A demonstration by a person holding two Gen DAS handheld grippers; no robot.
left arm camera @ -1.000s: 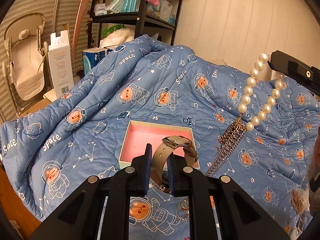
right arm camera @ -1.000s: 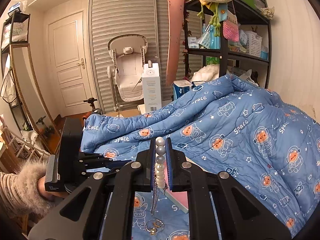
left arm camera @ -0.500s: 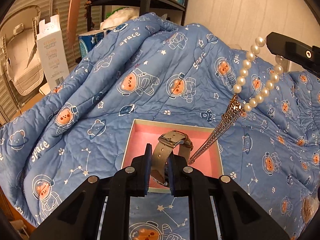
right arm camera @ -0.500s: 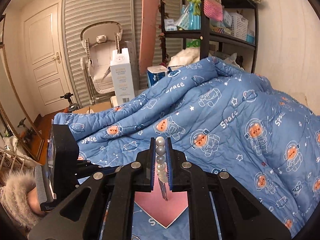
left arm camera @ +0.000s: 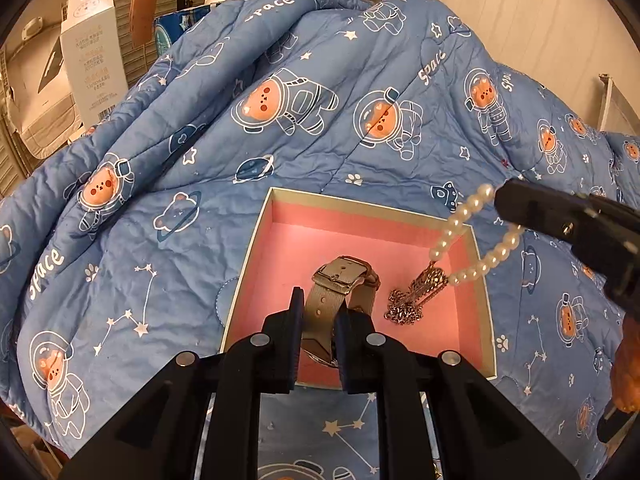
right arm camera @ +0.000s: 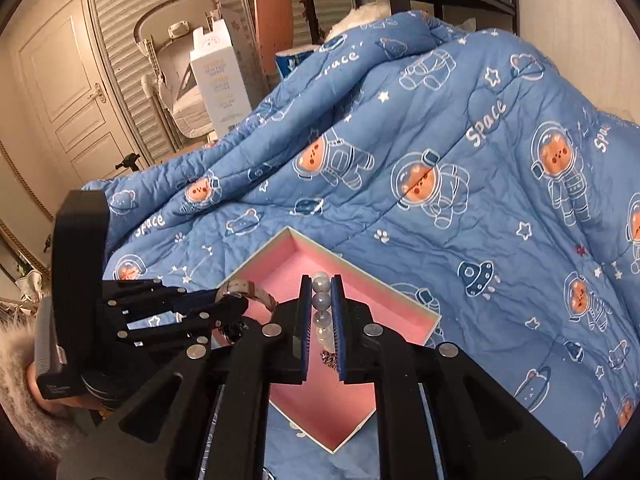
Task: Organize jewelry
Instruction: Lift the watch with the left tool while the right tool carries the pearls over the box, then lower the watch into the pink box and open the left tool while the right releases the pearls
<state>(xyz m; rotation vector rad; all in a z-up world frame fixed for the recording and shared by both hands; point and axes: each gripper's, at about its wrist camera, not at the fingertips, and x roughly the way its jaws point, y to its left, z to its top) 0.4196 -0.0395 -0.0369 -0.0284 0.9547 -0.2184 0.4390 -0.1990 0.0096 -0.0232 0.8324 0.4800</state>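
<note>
Watch [left arm camera: 340, 292]: grey fabric strap pinched edge-on between the left gripper [left arm camera: 316, 320] fingers, buckle end looping up ahead of the tips. Held over the near half of the pink-lined box [left arm camera: 256, 240]. Gripping the strap rather than the case probably gives the pads a flat, soft surface to bite on.

Pearl necklace [left arm camera: 460, 224]: a few beads clamped in a row between the right gripper [right arm camera: 322, 320] fingers, narrow, closed onto the strand. The rest hangs in a loop below and to the side of those tips, with a bundle of metal chain [left arm camera: 412, 300] at its lowest point. The chain end appears to touch the box floor just right of the left fingers. Holding high on the strand lets the heavy end go in first.

Both pieces are inside the box outline, neither released. Box sits on a blue space-print quilt [left arm camera: 280, 120] on a bed.

Not resolved:
- Watch face hidden behind the left fingers.
- Whether the watch touches the box floor: cannot tell.
- Chain links too fine to count strands or find a clasp.
- Near box corner covered by the gripper bodies.
- Person: only a fuzzy sleeve [right arm camera: 16, 380] at the frame edge.
</note>
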